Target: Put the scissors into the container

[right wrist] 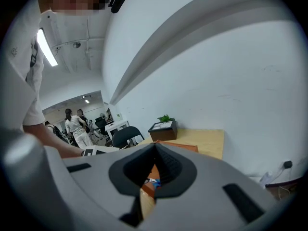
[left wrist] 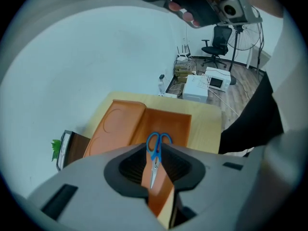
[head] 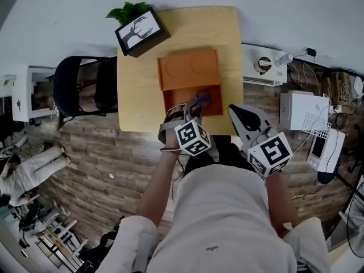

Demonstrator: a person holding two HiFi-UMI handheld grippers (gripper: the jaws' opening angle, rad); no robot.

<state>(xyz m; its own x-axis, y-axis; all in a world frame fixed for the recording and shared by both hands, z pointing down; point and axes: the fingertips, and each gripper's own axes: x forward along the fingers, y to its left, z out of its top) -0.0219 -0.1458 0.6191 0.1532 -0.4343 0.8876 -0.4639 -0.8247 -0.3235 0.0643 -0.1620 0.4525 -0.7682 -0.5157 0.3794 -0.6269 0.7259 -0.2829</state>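
Blue-handled scissors (head: 202, 99) lie inside the open orange container (head: 172, 100) on the wooden table (head: 227, 38); its lid (head: 189, 68) is folded back behind it. My left gripper (head: 183, 110) hovers at the container's near edge, open by a narrow gap and holding nothing. In the left gripper view the scissors (left wrist: 155, 153) show through that gap, flat on the container floor (left wrist: 173, 124), apart from the left gripper (left wrist: 154, 148). My right gripper (head: 234, 110) is shut and empty, off the table's near right corner. In the right gripper view its jaws (right wrist: 155, 146) meet, and a bit of blue handle (right wrist: 153, 181) shows below.
A black picture frame (head: 141, 32) with a green plant (head: 128, 10) stands at the table's far left corner. A black chair (head: 77, 87) is left of the table. White appliances (head: 263, 65) and boxes (head: 300, 110) with cables sit on the floor to the right.
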